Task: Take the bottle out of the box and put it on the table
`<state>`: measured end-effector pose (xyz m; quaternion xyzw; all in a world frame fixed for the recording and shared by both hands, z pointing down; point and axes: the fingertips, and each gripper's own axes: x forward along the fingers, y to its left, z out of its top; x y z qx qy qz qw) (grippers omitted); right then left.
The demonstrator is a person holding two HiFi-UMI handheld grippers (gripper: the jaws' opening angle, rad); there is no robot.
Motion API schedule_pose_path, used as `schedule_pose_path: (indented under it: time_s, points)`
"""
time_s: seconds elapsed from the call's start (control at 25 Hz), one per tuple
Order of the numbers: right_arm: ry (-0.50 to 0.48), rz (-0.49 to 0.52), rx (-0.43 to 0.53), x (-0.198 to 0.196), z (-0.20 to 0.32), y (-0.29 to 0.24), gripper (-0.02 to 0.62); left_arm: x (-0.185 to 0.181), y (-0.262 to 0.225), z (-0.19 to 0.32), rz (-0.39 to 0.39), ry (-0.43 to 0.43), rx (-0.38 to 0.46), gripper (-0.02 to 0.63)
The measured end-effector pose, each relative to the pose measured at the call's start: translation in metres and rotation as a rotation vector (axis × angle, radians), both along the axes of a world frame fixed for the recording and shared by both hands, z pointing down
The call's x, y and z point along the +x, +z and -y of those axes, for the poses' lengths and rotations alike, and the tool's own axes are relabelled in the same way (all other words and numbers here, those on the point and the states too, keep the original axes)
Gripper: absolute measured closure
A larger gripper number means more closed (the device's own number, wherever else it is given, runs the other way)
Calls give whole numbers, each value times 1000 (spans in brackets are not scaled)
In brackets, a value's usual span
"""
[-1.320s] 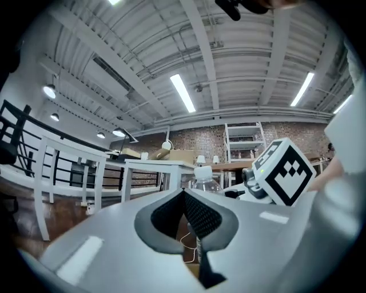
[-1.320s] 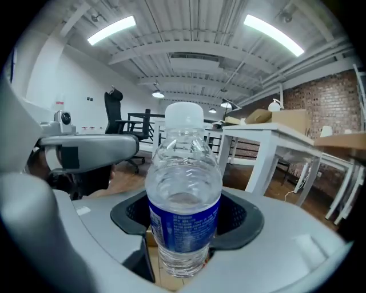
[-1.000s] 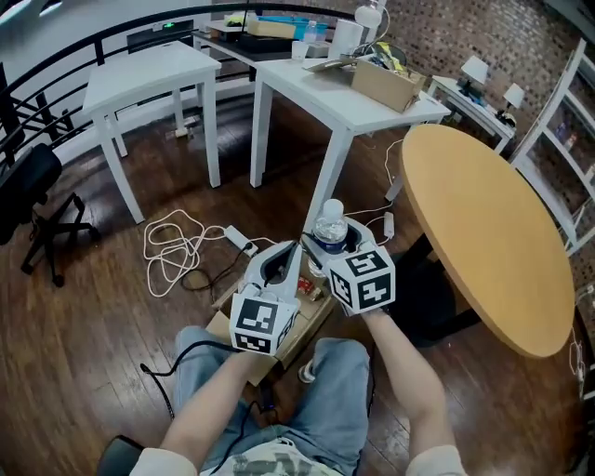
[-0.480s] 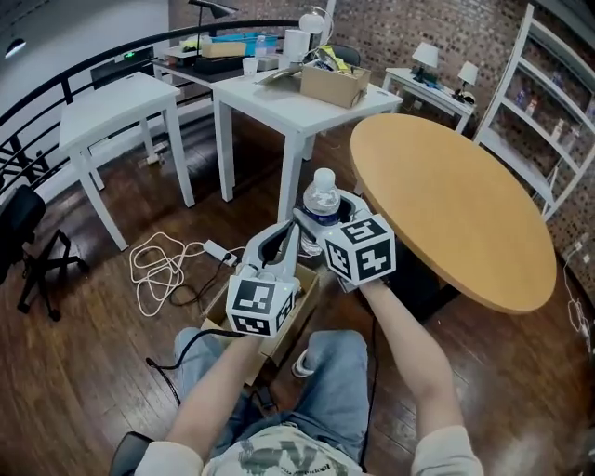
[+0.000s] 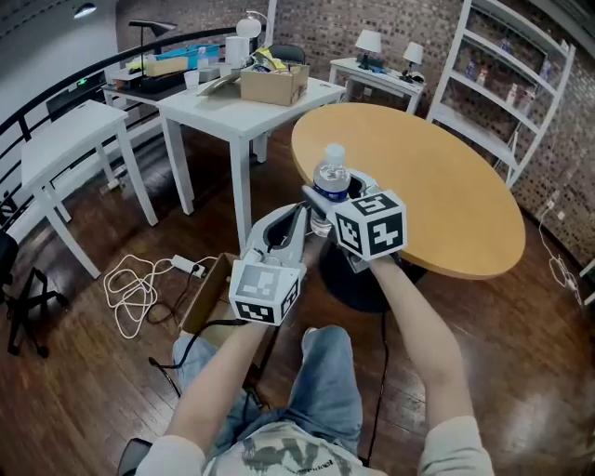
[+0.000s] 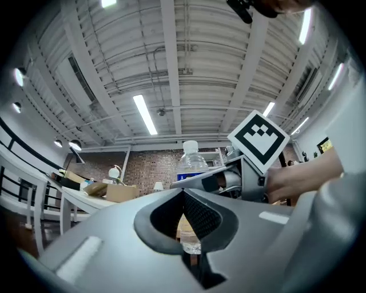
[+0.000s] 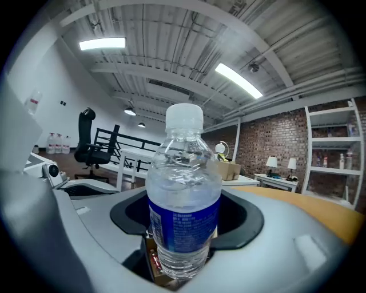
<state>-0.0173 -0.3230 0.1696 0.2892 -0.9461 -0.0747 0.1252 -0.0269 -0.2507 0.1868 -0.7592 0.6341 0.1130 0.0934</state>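
Two tongs are raised: the right tongs (image 5: 327,206) clamp an upright clear plastic water bottle (image 5: 331,181), already out of the brown cardboard box (image 5: 206,296) at 7 o'clock, while the left tongs (image 5: 299,216) are closed and empty. Next, likely, the bottle must be carried to 2 o'clock and stood on the round wooden counter (image 5: 446,200).

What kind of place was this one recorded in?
Probably a loft-style office or studio, indoors: bare brick walls, white work tables carrying a cardboard box and clutter, a round wooden table, open white shelving and a black railing.
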Motion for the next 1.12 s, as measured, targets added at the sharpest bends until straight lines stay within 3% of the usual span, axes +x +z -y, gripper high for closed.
schedule_pose_path:
  time_s: [0.4, 0.84, 1.12]
  points:
    - [146, 31, 16, 97, 33, -47, 302, 97, -47, 26, 32, 165, 70, 617]
    - [365, 35, -20, 223, 82, -47, 301, 186, -37, 57, 35, 300, 48, 618]
    - [478, 34, -78, 281, 105, -37, 301, 229, -32, 64, 44, 359, 44, 618]
